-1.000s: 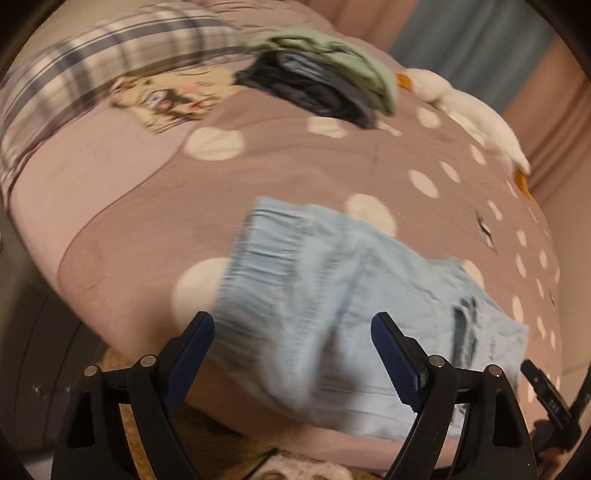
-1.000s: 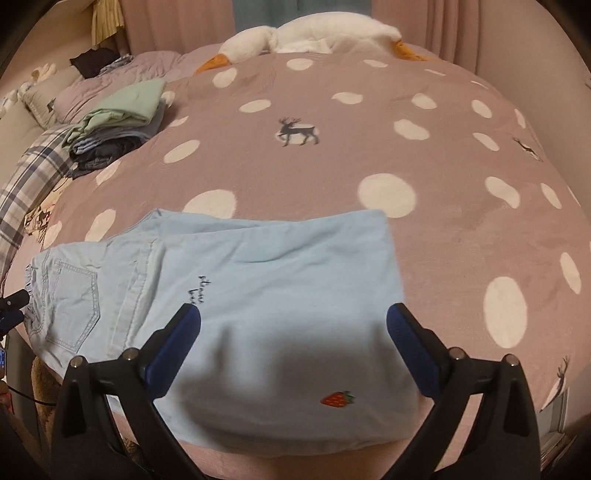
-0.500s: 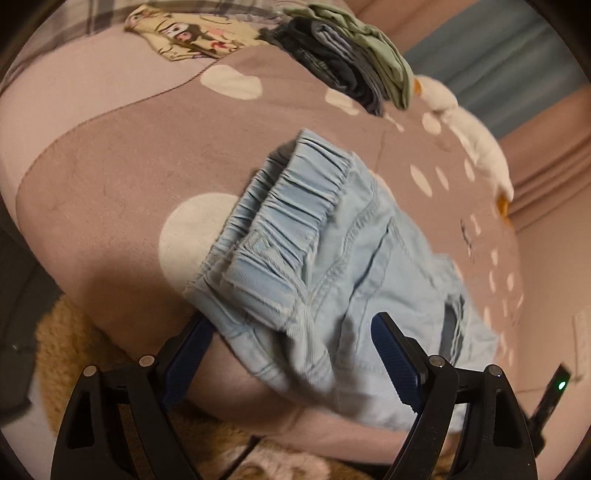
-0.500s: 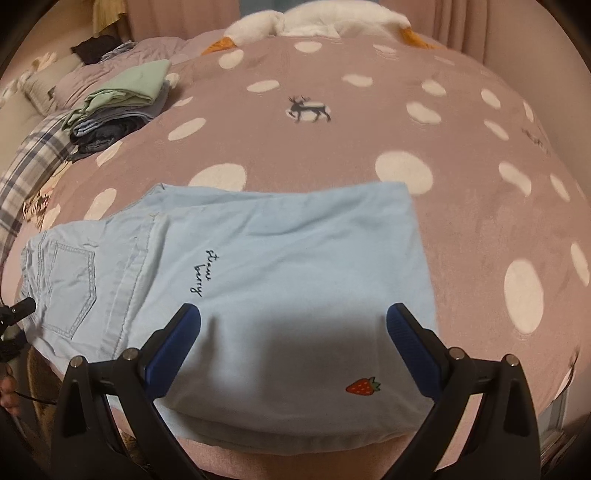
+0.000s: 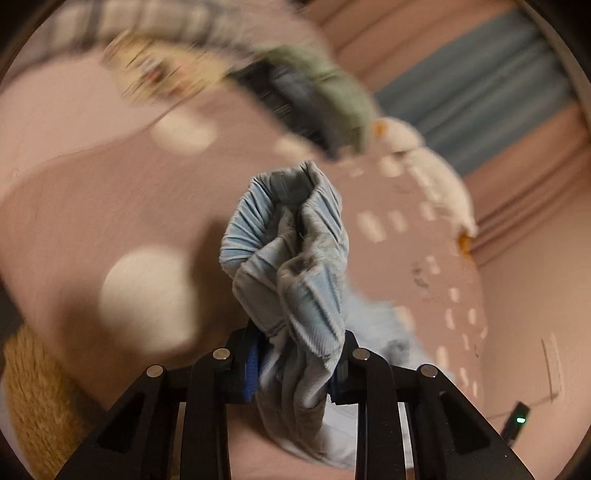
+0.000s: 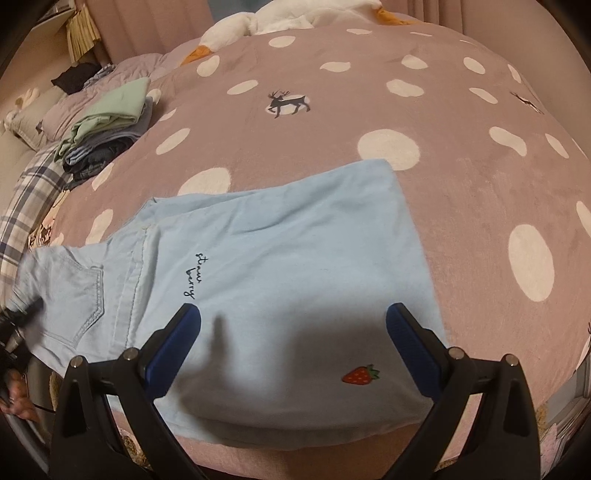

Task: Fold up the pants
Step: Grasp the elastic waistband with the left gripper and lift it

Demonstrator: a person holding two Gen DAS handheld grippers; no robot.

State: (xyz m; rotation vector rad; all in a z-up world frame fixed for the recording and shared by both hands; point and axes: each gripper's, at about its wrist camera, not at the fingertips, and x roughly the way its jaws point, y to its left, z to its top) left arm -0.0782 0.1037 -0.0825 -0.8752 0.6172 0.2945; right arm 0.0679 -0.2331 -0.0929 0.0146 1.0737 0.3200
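Note:
Light blue pants [image 6: 280, 266] lie folded on a pink dotted bed cover [image 6: 461, 177], with a strawberry patch near the front edge. My left gripper [image 5: 295, 369] is shut on the bunched elastic waistband [image 5: 291, 251] of the pants and holds it lifted above the bed. My right gripper [image 6: 293, 343] is open and empty, hovering just above the leg end of the pants near the bed's front edge. The left gripper shows at the far left of the right wrist view [image 6: 14, 325].
A stack of folded clothes [image 6: 107, 125] sits at the back left of the bed. A plaid blanket [image 6: 26, 206] lies at the left. A white goose plush [image 6: 280, 22] lies at the far edge. A tan rug [image 5: 40, 398] lies below the bed.
My left gripper has closed on the waistband and lifted it off the bed. My right gripper has moved a little closer over the leg end and stays open.

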